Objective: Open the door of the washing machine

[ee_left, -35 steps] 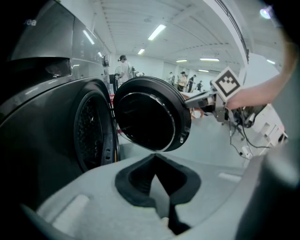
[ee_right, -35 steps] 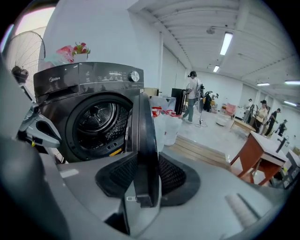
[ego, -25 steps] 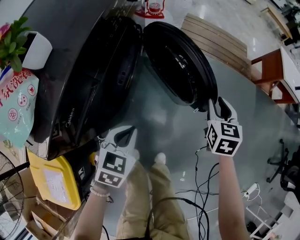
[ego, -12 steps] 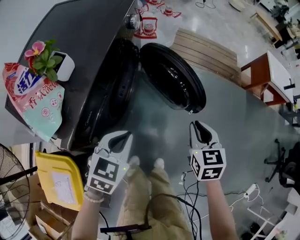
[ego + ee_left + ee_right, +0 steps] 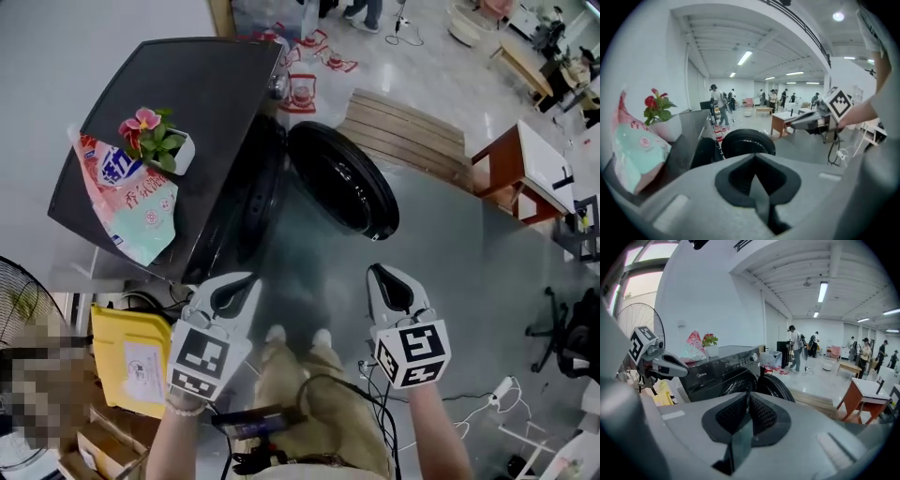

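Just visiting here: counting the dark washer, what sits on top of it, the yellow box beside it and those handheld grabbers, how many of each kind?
Washing machine: 1
Detergent bag: 1
Potted flower: 1
Yellow box: 1
Grippers: 2 (left gripper; right gripper, its jaws just closing, nothing between them)
Total: 6

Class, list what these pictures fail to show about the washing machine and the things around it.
- Inside of the washing machine: head view, dark and seen too steeply.
- How the door latches: every view, too small.
- Print on the detergent bag: head view, too small.
- Fan: head view, cut off by the left edge.
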